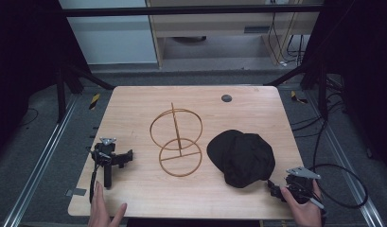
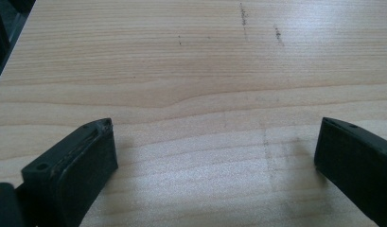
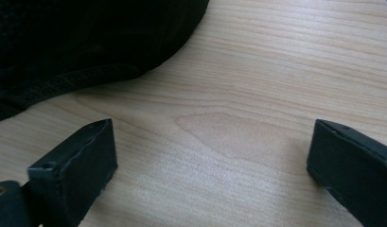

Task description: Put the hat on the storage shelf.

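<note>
My left gripper (image 1: pixel 112 156) rests on the wooden table (image 1: pixel 134 104) near its left edge. A hand (image 1: pixel 102 209) lies flat just behind its handle, not holding it. Its jaws (image 2: pixel 215 137) stand wide open over bare wood. My right gripper (image 1: pixel 280 188) is held in a hand at the front right corner, just right of a black cap (image 1: pixel 242 156). In the right gripper view the open jaws (image 3: pixel 214 142) have only wood between them, and the cap's brim (image 3: pixel 87 42) lies ahead to the left, apart from the pads. A wire stand of orange hoops (image 1: pixel 178 142) stands mid-table.
A small dark round plug (image 1: pixel 226 98) sits in the table's far right part. A black cable (image 1: pixel 342 184) loops off the right edge from the right gripper. Metal rails run along the floor on both sides.
</note>
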Tool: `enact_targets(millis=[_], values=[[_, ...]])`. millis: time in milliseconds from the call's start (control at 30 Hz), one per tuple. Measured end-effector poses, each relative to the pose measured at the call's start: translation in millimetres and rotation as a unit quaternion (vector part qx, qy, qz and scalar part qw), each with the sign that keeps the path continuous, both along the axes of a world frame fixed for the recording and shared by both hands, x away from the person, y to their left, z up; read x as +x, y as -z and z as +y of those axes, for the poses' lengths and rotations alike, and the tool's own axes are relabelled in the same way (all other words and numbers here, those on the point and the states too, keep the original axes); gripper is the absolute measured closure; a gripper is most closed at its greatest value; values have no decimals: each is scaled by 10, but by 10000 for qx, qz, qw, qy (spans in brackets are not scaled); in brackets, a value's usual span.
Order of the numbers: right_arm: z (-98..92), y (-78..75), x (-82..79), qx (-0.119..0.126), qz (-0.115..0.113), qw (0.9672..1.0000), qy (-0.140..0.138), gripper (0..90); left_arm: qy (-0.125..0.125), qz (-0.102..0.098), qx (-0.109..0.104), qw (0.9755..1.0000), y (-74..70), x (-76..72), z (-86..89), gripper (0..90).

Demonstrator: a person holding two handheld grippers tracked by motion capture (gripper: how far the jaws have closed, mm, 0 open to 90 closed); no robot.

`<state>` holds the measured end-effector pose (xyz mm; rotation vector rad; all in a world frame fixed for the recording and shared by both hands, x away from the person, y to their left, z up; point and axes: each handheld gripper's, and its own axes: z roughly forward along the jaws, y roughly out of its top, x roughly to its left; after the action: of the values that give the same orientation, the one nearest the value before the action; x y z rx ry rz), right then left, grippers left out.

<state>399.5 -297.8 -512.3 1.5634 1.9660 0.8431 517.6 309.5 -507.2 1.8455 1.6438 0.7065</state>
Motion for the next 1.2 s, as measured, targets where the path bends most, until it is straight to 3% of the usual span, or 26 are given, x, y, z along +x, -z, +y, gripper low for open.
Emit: enact_targets(millis=[300,433,533,667,1200], values=[[116,-78,-89,-163,-6,9995,-283,109,-103,-3,-4,9999,0,4,-20,0],[131,-144,-169,-145,73,9991,-380,130,-111,-8,3,9999,1,4,-21,0],[119,-221,-205,-222,289,9988,-327,163,-102,-3,0,9999,0,3,-20,0],[120,-399,-246,-45,327,9986,-407,164,-68,-8,-6,10000,1,0,-14,0],[364,-1059,-122,-534,319,9936,-943,148,-86,-7,-13,10000,1,-3,-19,0]])
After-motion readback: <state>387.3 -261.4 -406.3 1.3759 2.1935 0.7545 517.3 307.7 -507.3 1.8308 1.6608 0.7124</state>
